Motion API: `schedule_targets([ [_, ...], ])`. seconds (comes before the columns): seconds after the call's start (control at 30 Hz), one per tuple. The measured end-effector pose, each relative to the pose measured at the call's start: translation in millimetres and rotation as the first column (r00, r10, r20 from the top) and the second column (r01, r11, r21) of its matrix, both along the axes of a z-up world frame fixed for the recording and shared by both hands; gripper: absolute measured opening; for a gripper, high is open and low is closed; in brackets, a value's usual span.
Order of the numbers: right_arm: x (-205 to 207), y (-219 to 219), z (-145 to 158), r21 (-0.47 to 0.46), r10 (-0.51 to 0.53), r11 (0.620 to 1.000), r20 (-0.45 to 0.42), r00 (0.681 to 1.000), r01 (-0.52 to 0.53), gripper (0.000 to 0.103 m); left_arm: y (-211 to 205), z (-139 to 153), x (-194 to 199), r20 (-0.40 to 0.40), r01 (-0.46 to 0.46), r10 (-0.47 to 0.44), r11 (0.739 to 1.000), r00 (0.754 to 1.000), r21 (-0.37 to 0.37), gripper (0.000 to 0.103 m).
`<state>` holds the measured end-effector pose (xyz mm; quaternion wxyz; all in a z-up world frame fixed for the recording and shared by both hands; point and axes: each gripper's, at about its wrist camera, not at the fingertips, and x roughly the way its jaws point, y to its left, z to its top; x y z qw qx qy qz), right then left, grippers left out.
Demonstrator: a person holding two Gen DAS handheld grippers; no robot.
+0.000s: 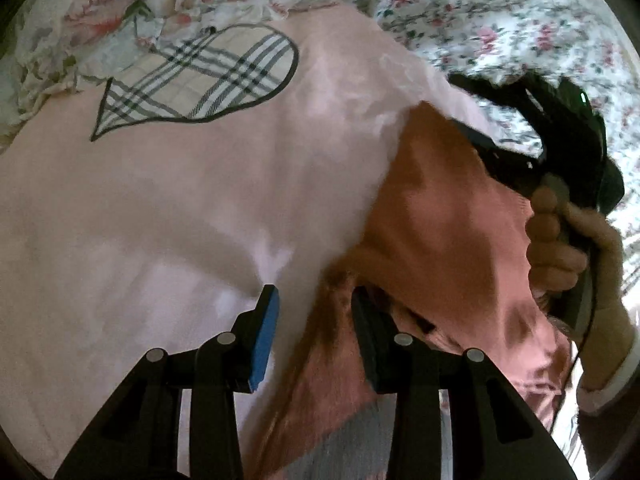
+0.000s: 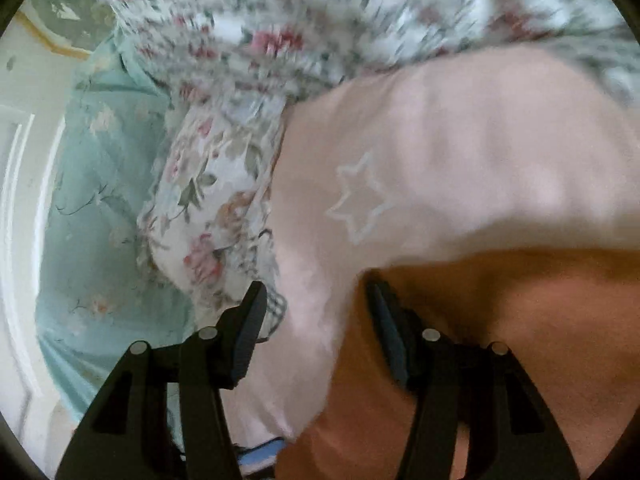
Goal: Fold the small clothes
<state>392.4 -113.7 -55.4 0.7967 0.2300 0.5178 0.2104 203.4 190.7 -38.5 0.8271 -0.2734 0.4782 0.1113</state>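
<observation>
A pale pink small garment [image 1: 168, 208] with a plaid heart patch [image 1: 200, 84] lies on a floral bedspread [image 1: 500, 28]. Part of it is lifted and turned over, showing a darker shaded underside [image 1: 448, 216]. My left gripper [image 1: 314, 312] has its jaws apart, with the folded edge of the garment between them. My right gripper [image 1: 532, 136], held by a hand, is at the garment's right edge. In the right wrist view the garment [image 2: 460, 152] shows a white star outline [image 2: 360, 196]. My right gripper [image 2: 316, 312] has its jaws apart around the garment's fold.
A floral pillow [image 2: 208, 200] lies left of the garment, with a pale green floral quilt [image 2: 100, 200] beyond it. A white wall or door [image 2: 16, 184] is at the far left. The floral bedspread [image 2: 320, 20] is blurred.
</observation>
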Motion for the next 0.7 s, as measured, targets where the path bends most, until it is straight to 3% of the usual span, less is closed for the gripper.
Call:
schedule_targets([
  [0.1,-24,-30,24,-0.04,-0.063,0.997,0.034,0.997,0.064,0.057,-3,14,-8,0.028,0.022,-0.022,1.0,0.999,-0.013,0.038],
  [0.2,-78,-70,47,-0.068,-0.151,0.986,0.053,0.987,0.154,0.057,-16,31,-2,0.077,0.077,-0.074,0.997,0.994,-0.027,0.037],
  [0.33,-149,-119,51,-0.14,-0.267,0.953,0.036,0.963,0.269,0.057,-45,37,23,0.095,0.192,-0.193,0.981,0.977,0.017,0.039],
  [0.43,-204,-167,42,-0.25,-0.398,0.889,-0.012,0.917,0.382,0.057,-56,21,39,0.034,0.233,-0.234,0.972,0.972,0.031,0.039],
  [0.47,-225,-187,40,-0.303,-0.455,0.852,-0.022,0.89,0.428,0.056,-58,15,44,0.015,0.238,-0.239,0.971,0.971,0.035,0.039],
  [0.57,-265,-223,54,-0.293,-0.528,0.809,0.019,0.849,0.51,0.049,-59,-1,51,-0.043,0.247,-0.245,0.968,0.969,0.046,0.04],
  [0.63,-284,-234,68,-0.407,-0.575,0.73,0.068,0.815,0.549,0.051,-61,-8,48,-0.062,0.246,-0.243,0.968,0.968,0.054,0.043],
  [0.7,-299,-243,78,-0.384,-0.591,0.721,0.093,0.801,0.576,0.05,-60,-8,46,-0.069,0.24,-0.236,0.969,0.969,0.051,0.044],
])
